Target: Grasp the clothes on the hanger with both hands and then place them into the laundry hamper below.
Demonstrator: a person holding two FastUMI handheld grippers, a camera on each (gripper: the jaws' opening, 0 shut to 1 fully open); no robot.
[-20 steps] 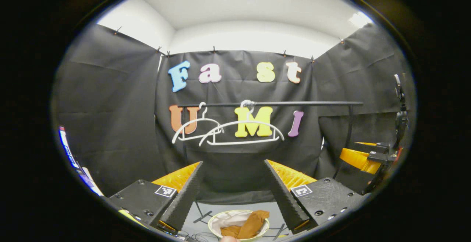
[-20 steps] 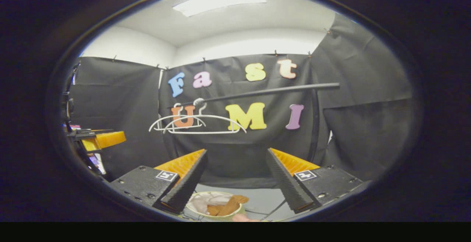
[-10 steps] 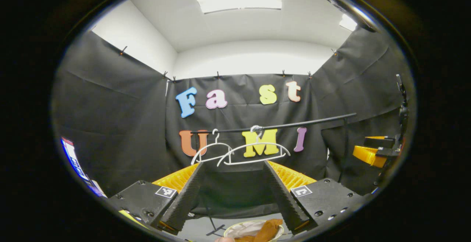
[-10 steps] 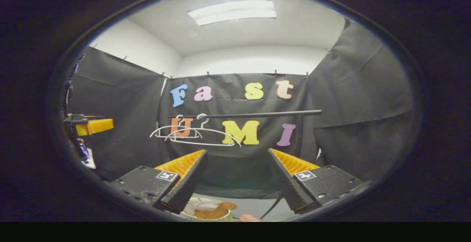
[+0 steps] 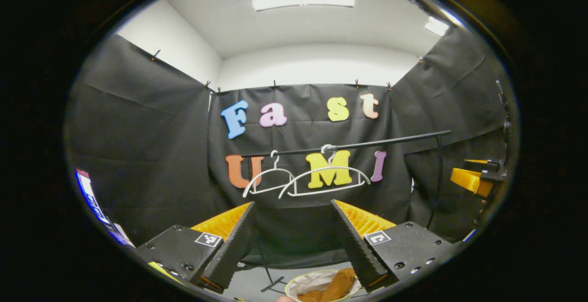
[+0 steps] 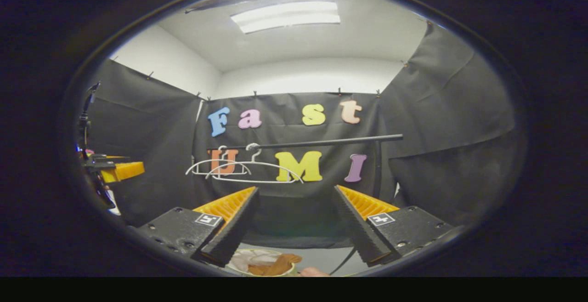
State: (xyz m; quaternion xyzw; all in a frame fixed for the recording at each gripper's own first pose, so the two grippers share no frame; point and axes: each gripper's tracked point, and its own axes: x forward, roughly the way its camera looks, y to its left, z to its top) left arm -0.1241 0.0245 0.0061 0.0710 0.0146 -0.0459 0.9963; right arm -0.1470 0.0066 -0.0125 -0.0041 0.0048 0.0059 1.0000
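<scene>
Both grippers, left (image 5: 289, 237) and right (image 6: 294, 228), spread wide, nothing held. Clothes (image 5: 333, 286) lie in hamper (image 5: 298, 284), bottom centre. Hangers (image 5: 326, 178) bare. Soft, light cloth, we reckon; pinch bunched fold.

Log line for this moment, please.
left tongs open | right tongs open | hangers bare | clothes in hamper

A black rail (image 5: 367, 145) carries two bare white hangers (image 5: 321, 180). Below, on the grey floor (image 5: 257, 286), stands a hamper (image 5: 294, 288) holding brown clothes (image 5: 333, 287).
</scene>
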